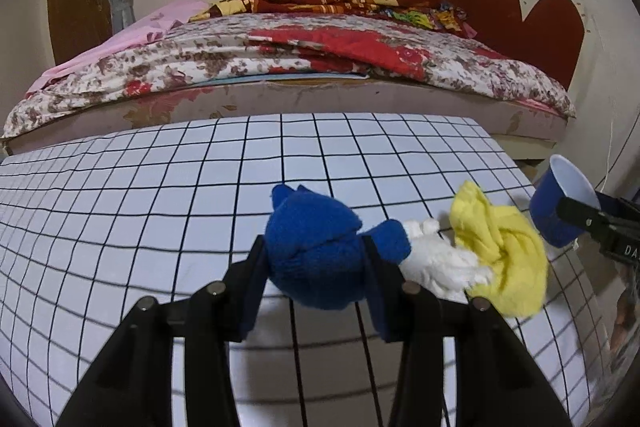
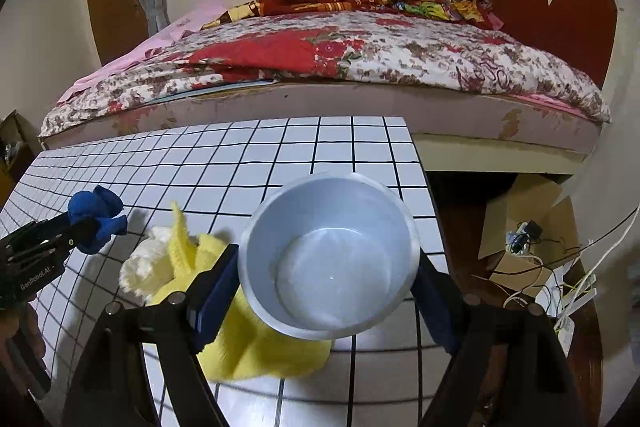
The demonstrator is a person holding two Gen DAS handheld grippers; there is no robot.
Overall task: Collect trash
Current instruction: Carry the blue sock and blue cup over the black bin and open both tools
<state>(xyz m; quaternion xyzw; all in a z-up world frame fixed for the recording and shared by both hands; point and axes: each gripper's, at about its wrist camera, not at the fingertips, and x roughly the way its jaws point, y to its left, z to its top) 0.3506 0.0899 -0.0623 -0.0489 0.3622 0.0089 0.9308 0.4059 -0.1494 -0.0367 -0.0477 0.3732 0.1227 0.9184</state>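
My fingers (image 1: 256,267) pinch a fuzzy blue cloth (image 1: 316,251); the cup (image 2: 328,259) looks smooth, glossy plastic; the counter (image 1: 120,195) shines, tile-patterned.

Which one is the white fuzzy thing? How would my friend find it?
Start at the checkered table in front of the bed. Near its right side three soft bundles sit close together. The white fuzzy one lies on the table between the blue bundle in the left gripper and the yellow cloth, the only white, the smallest.
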